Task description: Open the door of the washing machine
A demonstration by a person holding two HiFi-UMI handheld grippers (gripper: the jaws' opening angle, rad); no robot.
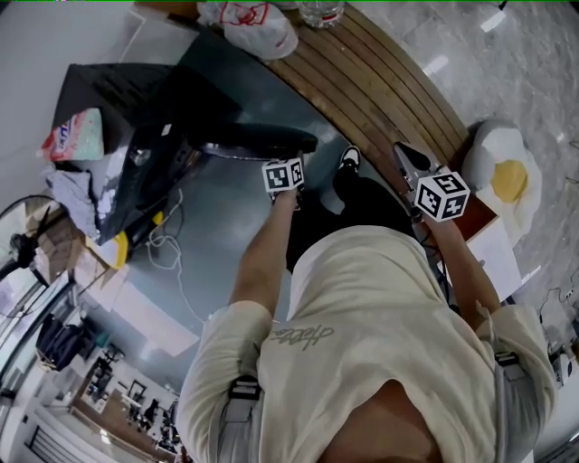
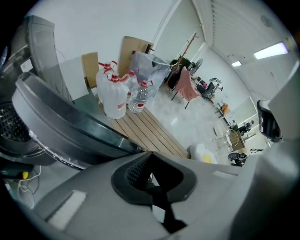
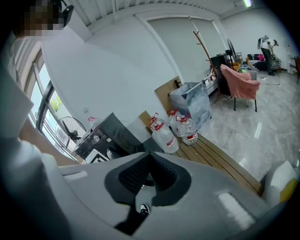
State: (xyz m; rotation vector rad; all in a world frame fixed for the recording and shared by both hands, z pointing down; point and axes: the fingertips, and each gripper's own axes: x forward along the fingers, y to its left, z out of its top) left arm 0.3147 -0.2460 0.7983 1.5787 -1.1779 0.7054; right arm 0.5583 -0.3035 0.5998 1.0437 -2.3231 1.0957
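The dark washing machine (image 1: pixel 118 154) stands at the left of the head view, its round door (image 1: pixel 258 140) swung out toward me. In the left gripper view the door's grey rim (image 2: pixel 61 126) curves just beyond the jaws, and the perforated drum (image 2: pixel 11 124) shows behind it. My left gripper (image 1: pixel 289 161) hangs beside the door's outer edge, shut (image 2: pixel 149 157) with nothing between its pads. My right gripper (image 1: pixel 404 154) is held off to the right over the wooden bench, also shut (image 3: pixel 150 157) and empty. The machine (image 3: pixel 105 133) lies far ahead of it.
A slatted wooden bench (image 1: pixel 380 81) runs behind the machine with large water bottles (image 2: pixel 112 93) and a plastic bag (image 1: pixel 258 27) on it. A white and yellow cushion (image 1: pixel 507 176) lies at the right. A fan (image 1: pixel 18 235) and clutter crowd the left. My shoe (image 1: pixel 350 158) is below.
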